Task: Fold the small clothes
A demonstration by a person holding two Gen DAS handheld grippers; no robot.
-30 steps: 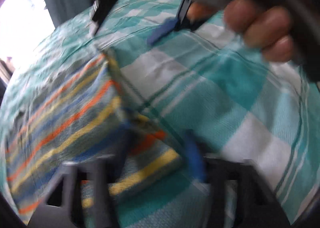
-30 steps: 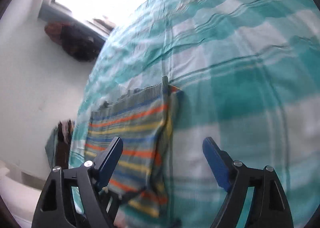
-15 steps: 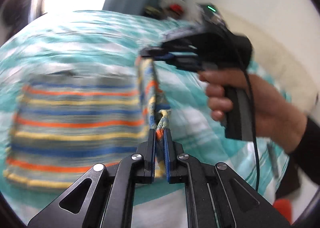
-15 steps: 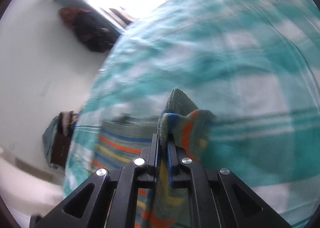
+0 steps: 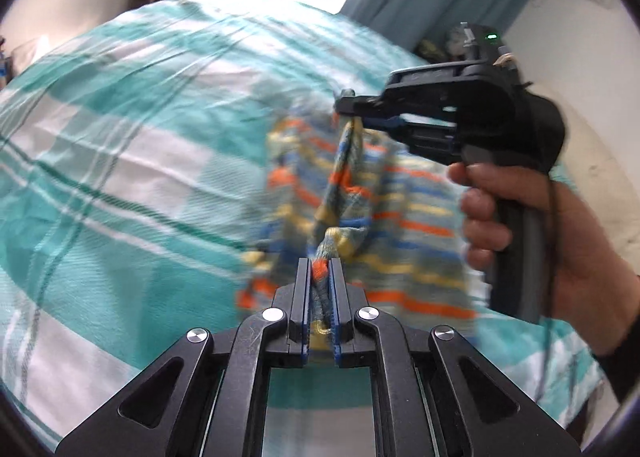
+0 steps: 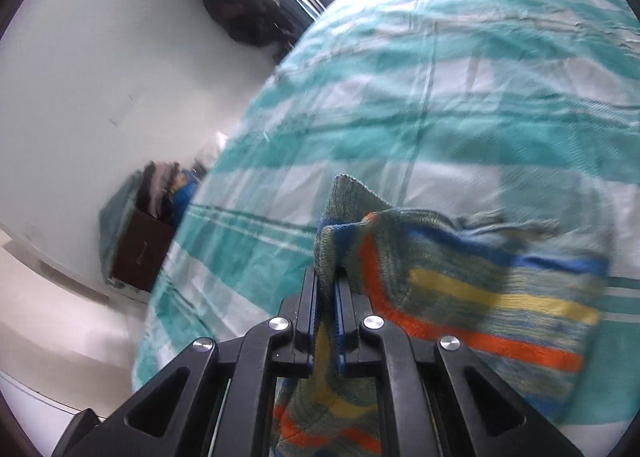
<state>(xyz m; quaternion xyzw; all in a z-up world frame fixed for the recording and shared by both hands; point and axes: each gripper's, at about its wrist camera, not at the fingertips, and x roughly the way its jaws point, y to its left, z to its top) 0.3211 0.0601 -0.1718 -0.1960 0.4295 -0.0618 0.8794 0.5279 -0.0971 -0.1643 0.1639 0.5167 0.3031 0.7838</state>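
1. The striped knitted garment (image 5: 400, 217), in orange, yellow, blue and grey-green wool, is held off the teal-and-white checked bed cover (image 5: 120, 161) by one edge, with the rest hanging blurred toward 5 o'clock in the left wrist view
2. The left tongs (image 5: 320, 277) are pressed together on a bunched corner of the garment, knit showing between the blue pads
3. The right tongs (image 6: 326, 289) are likewise seen pinching a fold of the knit (image 6: 460, 285); a second ago they stood spread over the flat garment and have since been closing, easing slightly in the last half second, with cloth between them
4. In the left wrist view the right tongs (image 5: 356, 119) appear at 1 o'clock, carried by a person's hand (image 5: 520, 225), the pinched edge being stretched between the two tools
5. The garment, flat a second ago, has been lifted and swept sideways; a fold-over is judged to be under way, with the laying-down not yet done
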